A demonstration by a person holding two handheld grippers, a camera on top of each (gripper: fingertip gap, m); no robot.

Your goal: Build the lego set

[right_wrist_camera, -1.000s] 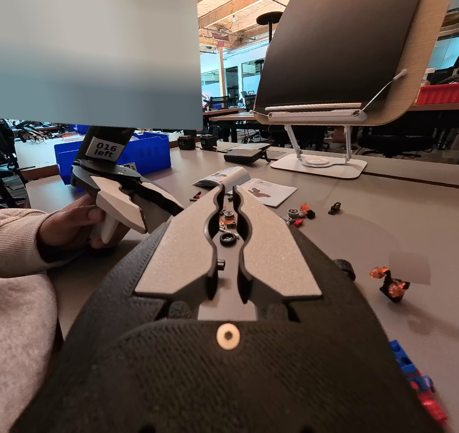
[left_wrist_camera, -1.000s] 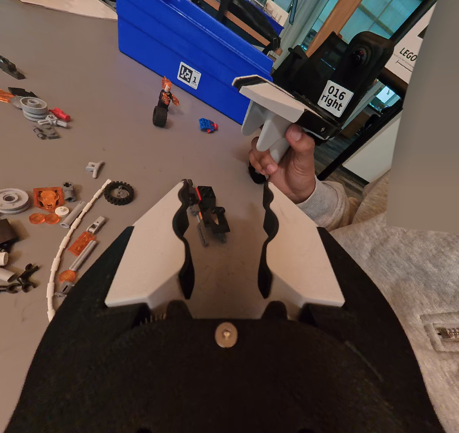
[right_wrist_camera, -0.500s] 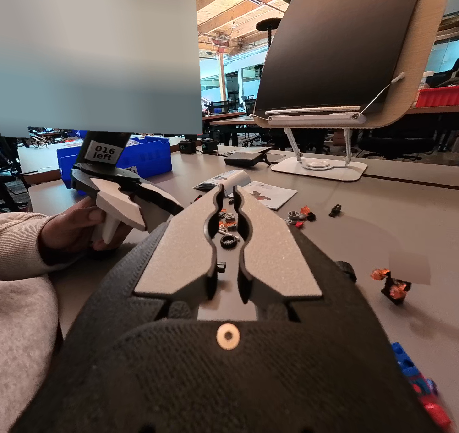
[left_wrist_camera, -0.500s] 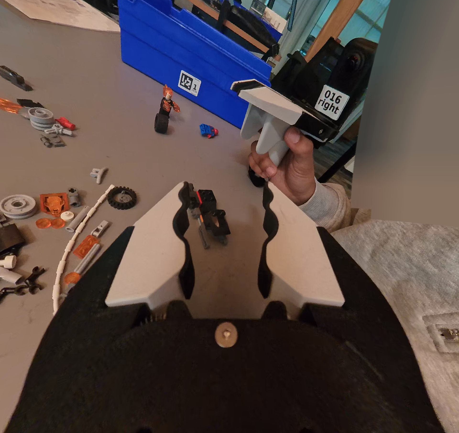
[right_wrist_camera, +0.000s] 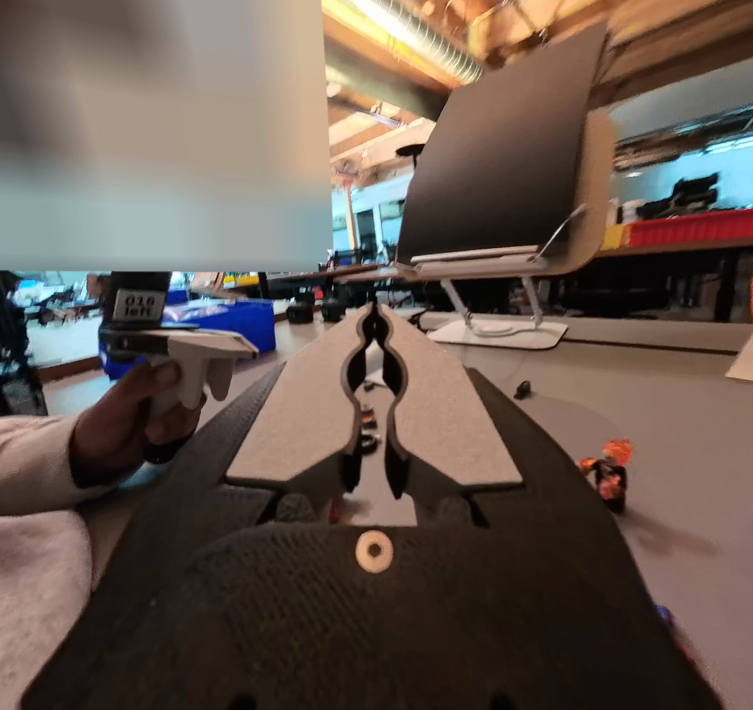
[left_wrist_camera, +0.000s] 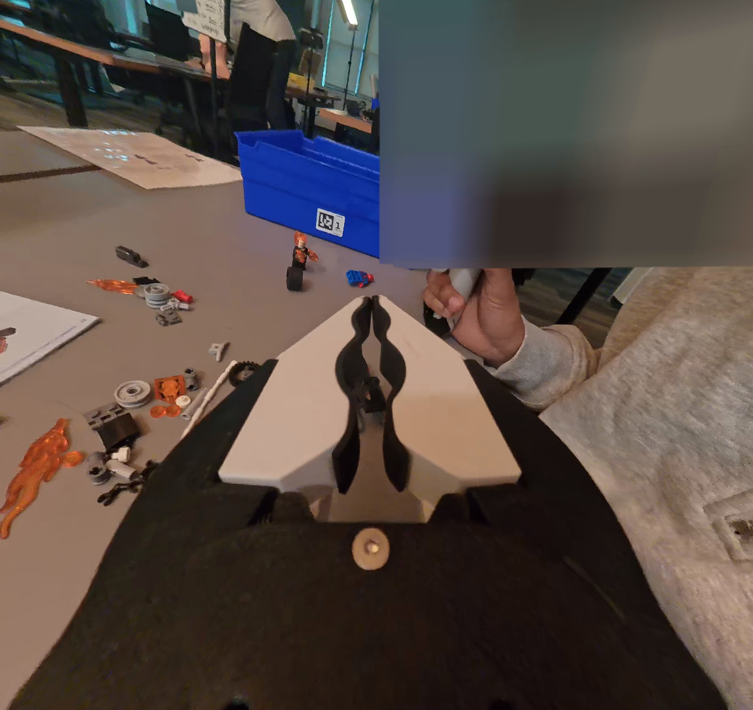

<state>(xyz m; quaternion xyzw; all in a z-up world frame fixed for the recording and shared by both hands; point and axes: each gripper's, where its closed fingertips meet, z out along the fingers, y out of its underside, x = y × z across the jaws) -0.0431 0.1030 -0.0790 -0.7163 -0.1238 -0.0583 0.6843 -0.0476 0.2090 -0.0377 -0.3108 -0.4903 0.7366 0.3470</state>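
Observation:
My left gripper (left_wrist_camera: 370,300) is shut, its tips touching. A small black lego assembly (left_wrist_camera: 368,395) shows through the hollow between its fingers; I cannot tell whether it is held or lies on the table below. My right gripper (right_wrist_camera: 373,312) is shut, with small loose pieces (right_wrist_camera: 368,419) on the table seen through its gap. The left gripper also shows in the right wrist view (right_wrist_camera: 244,349), level above the table. Loose parts lie at the left: grey wheels (left_wrist_camera: 132,394), an orange flame piece (left_wrist_camera: 40,466), a black tyre (left_wrist_camera: 242,370).
A blue bin (left_wrist_camera: 309,185) stands at the back. In front of it are a flame-headed minifigure (left_wrist_camera: 300,256) on a black wheel and a blue-red minifigure (left_wrist_camera: 358,278). A booklet (left_wrist_camera: 36,332) lies at left. A dark screen on a stand (right_wrist_camera: 497,185) stands ahead in the right view. The tips of one gripper are about 12 cm away from the tips of the other. From my left tips it is roughly 20 cm to the orange flame piece (left_wrist_camera: 40,466); from my right, 25 cm.
My left gripper has shut from wide open and tilted upward, with the black assembly now in the gap between its fingers. The right gripper has tilted up and its tips have closed fully.

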